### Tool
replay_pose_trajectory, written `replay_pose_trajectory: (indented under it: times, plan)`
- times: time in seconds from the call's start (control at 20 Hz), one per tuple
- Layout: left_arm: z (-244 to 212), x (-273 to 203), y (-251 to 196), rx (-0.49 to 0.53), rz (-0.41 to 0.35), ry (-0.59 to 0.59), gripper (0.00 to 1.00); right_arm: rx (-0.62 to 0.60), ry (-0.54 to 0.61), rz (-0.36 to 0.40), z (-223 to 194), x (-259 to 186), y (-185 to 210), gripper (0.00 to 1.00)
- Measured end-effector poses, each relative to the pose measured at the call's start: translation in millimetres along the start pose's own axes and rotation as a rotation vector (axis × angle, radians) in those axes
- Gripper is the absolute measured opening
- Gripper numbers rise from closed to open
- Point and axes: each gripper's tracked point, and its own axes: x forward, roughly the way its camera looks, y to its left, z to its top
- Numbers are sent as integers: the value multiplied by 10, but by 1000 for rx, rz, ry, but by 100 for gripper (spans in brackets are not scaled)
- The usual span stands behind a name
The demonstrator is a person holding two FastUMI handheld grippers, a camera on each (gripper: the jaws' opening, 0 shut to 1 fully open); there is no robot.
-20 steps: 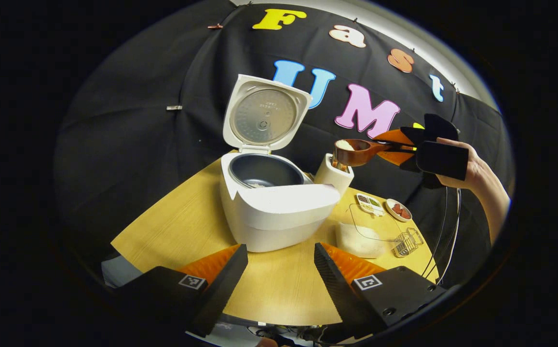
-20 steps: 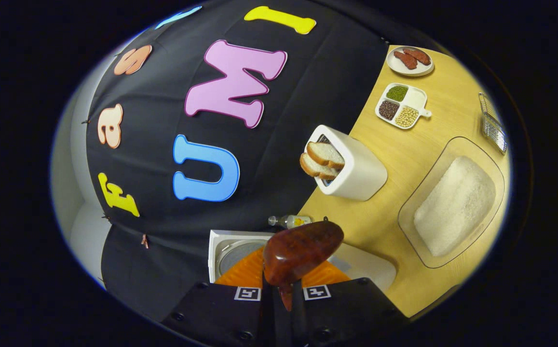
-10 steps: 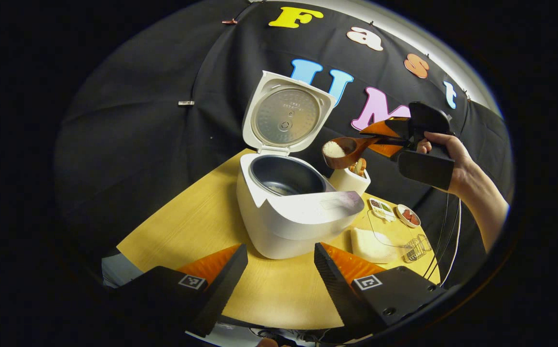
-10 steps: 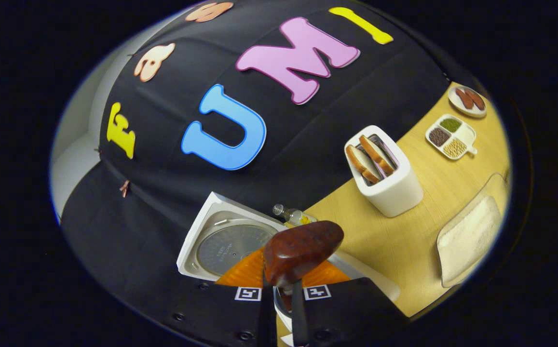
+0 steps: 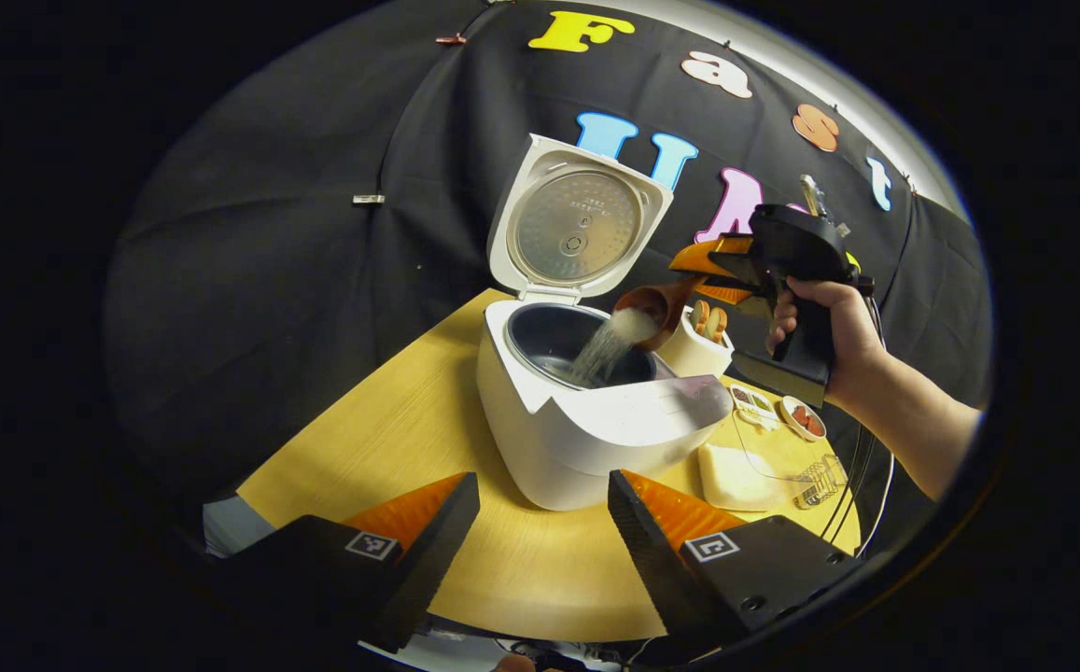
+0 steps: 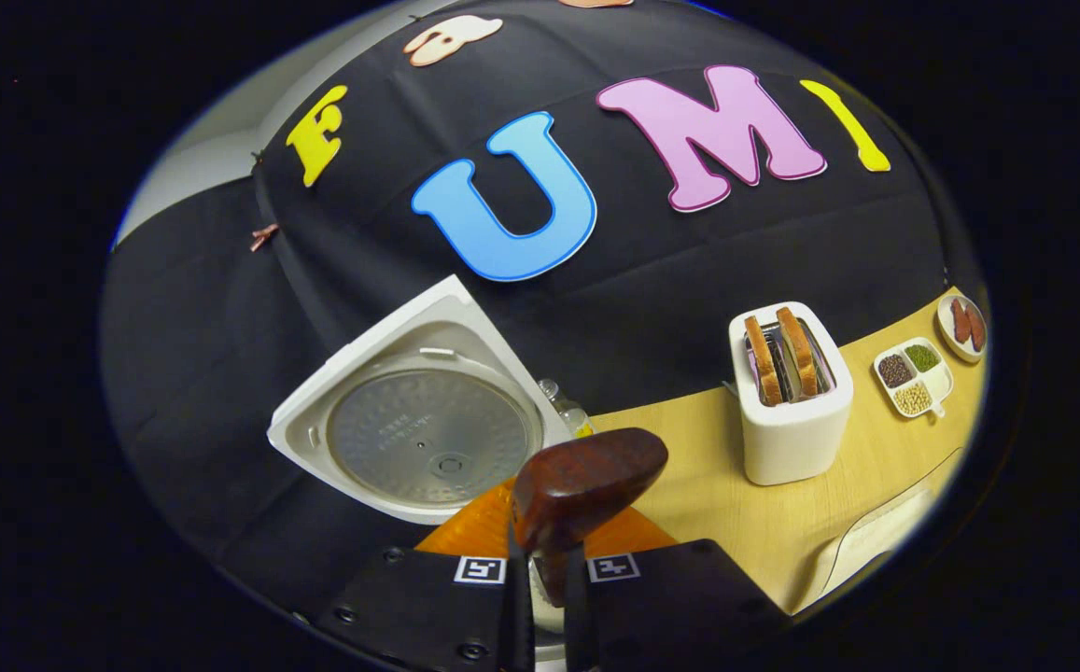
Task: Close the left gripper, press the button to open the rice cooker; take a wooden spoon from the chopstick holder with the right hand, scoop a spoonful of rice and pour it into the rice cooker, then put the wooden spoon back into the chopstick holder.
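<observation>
One spoonful of rice (image 5: 607,343) is falling now from the wooden spoon (image 5: 653,306) into the inner pot of the rice cooker (image 5: 586,420), whose lid (image 5: 579,222) stands open and upright at the far side. The right hand-held gripper (image 5: 722,271) is clenched on the spoon handle, and a hand (image 5: 824,327) holds it to the right of the cooker. The long axis of the spoon runs from that gripper leftward and downward, so the bowl hangs over the right part of the pot opening.

The left hand-held gripper (image 5: 540,523) is released, with its jaws apart, low and near over the worktop (image 5: 381,439), in front of the cooker and not touching it. The right one is clearly the nearer to the spoon's next place.

In my judgement the coming move is to level the spoon and carry it to the right, back toward the chopstick holder; I cannot tell for sure which thing that is.

The left gripper view gives the stream of rice and the pot. The right gripper view gives the underside of the spoon bowl (image 6: 586,485) between the right gripper's fingers, the lid's inner plate (image 6: 432,439), and the white toaster (image 6: 790,411) with bread slices on the far right.
</observation>
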Motion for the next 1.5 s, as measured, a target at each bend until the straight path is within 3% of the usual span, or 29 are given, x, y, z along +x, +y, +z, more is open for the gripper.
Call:
replay_pose_trajectory:
  times: [0.35,0.55,1.0,1.15,1.2,1.5]
  plan:
    - [-126,26,-20,-47,14,24,96,-157,22,66,-204,55,66,17]
    - [-211,49,-54,-27,19,35,96,-192,48,135,-295,-8,145,17]
    - [-184,101,-179,-48,16,23,96,-467,96,315,-652,-204,466,17]
    - [-190,87,-220,-47,13,17,96,-502,117,330,-730,-237,469,12]
    - [-183,71,-235,-46,13,14,96,-503,118,328,-725,-226,461,17]
    - [-223,39,-355,-64,14,-3,96,-502,101,356,-658,-332,532,17]
